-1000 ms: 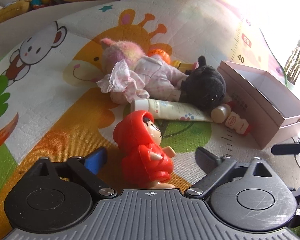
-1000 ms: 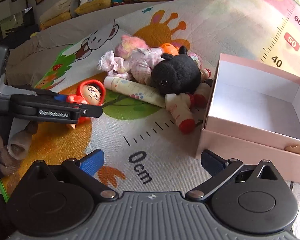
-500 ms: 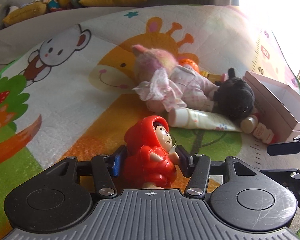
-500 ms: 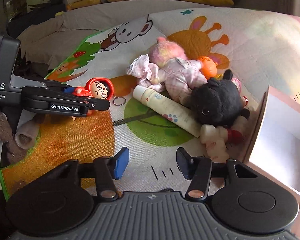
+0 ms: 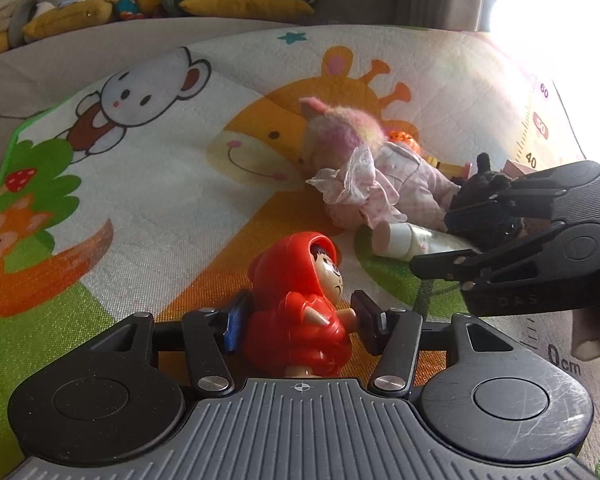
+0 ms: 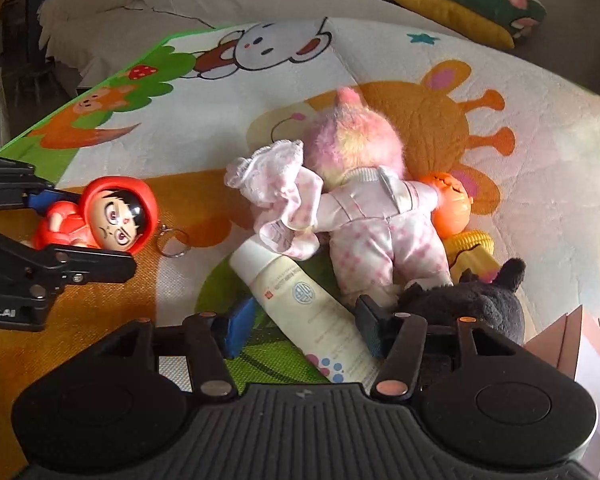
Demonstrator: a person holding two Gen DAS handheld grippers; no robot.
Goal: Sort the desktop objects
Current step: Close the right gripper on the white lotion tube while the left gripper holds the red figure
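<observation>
Red plastic sits nearest the left wrist camera: a hooded figurine (image 5: 296, 308) is gripped at the body between the two pads of the left gripper (image 5: 296, 316), which press against both its flanks. A key ring (image 6: 174, 242) trails from its hood onto the play mat (image 5: 160, 184), so the toy lies low, at or just above the surface; which cannot be told. The hold at the trunk rather than the head likely gives the pads flatter bearing faces.

The right gripper (image 6: 304, 326) stands parted astride a cream lotion tube (image 6: 300, 300), its fingers either side of the tube's middle with visible gaps; nothing is grasped. The straddle suits a closing grip across the narrow axis.

Just beyond, a pink-clad plush doll (image 6: 364, 208) lies face down, overlapping the tube's cap end. A black plush (image 6: 476, 304) lies against its legs, with an orange ball (image 6: 452, 204) and a yellow item (image 6: 470, 246) alongside. A corner of the pink box (image 6: 560, 340) shows at the right edge; its contents are out of view.
</observation>
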